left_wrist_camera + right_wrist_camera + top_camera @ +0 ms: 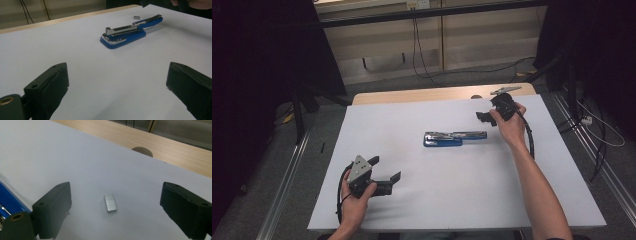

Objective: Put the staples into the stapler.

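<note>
The blue stapler [455,138] lies opened at mid-table, unloaded. The right gripper [113,205], jaws spread, hovers over the staple strip [110,202] at far right, not yet grasped. The left gripper [385,171] waits released, near left.

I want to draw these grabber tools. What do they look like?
Each hand-held gripper is black, with two chunky black jaws lined with dark pads. The left hand-held gripper has a grey three-cornered plate on top and a black cable looping behind. The right hand-held gripper has a grey plate and black cable too. The person's forearms are bare, without sleeves.
</note>
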Demonstrator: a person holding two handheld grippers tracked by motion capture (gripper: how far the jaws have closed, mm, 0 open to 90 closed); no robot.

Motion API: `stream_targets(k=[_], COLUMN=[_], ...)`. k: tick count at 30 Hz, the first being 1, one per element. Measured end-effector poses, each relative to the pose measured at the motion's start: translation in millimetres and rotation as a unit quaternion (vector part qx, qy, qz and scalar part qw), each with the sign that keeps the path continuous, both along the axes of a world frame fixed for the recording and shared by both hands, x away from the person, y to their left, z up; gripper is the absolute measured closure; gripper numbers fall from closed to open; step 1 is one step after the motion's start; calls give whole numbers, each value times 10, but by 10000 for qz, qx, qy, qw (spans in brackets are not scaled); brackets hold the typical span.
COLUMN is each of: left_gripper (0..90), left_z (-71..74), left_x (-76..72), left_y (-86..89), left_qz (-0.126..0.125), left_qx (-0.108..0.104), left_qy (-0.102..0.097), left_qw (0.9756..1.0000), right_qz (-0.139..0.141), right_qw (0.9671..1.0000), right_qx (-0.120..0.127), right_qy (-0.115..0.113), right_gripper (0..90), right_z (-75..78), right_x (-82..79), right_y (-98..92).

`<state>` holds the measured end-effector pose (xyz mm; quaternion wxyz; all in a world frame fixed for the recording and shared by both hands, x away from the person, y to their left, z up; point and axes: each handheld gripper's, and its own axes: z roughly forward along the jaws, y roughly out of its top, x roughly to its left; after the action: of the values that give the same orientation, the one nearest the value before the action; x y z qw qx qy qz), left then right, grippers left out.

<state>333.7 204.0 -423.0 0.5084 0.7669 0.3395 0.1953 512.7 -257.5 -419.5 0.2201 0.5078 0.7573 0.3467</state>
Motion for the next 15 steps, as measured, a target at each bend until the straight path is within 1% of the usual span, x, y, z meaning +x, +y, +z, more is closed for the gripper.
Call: stream_targets(k=[2, 5, 6, 7, 8, 9, 10, 11, 12, 13, 15], left_gripper=[45, 45, 45, 45, 45, 45, 45, 45, 45, 45, 45], left_z=[-2, -2, -1, -1, -1, 0, -1, 0, 1, 1, -6], left_x=[1, 3, 4, 5, 4, 3, 1, 1, 3, 4, 5], left_y=[2, 8, 9, 10, 9, 10, 8, 7, 9, 8, 3], left_qz=[-13, -12, -9, -8, -6, -10, -18, -17, -25, -17, -14], left_qx=[5, 11, 22, 29, 28, 27, 8, -6, 6, 20, 3], left_qy=[19, 11, 18, 15, 18, 19, 15, 8, 7, 14, 45], left_qw=[10000, 10000, 10000, 10000, 10000, 10000, 10000, 10000, 10000, 10000, 10000], right_qz=[2, -5, -1, 12, 104, 133, 111, 169, 249, 298, 336], right_qw=[10000, 9999, 9997, 9995, 9986, 9982, 9983, 9983, 9976, 9970, 9968], right_qx=[23, -80, -82, -23, 7, -67, -130, -150, -157, -208, -254], right_qy=[50, 134, 233, 320, 514, 587, 549, 532, 631, 683, 676], right_gripper=[116, 130, 137, 133, 130, 143, 155, 139, 108, 108, 154], right_z=[-9, -58, -83, -94, -108, -111, -102, -90, -81, -73, -59], right_x=[34, 71, 90, 103, 135, 158, 171, 186, 207, 228, 258], right_y=[-5, -1, -9, -16, -25, -21, -13, -13, -6, 0, 18])
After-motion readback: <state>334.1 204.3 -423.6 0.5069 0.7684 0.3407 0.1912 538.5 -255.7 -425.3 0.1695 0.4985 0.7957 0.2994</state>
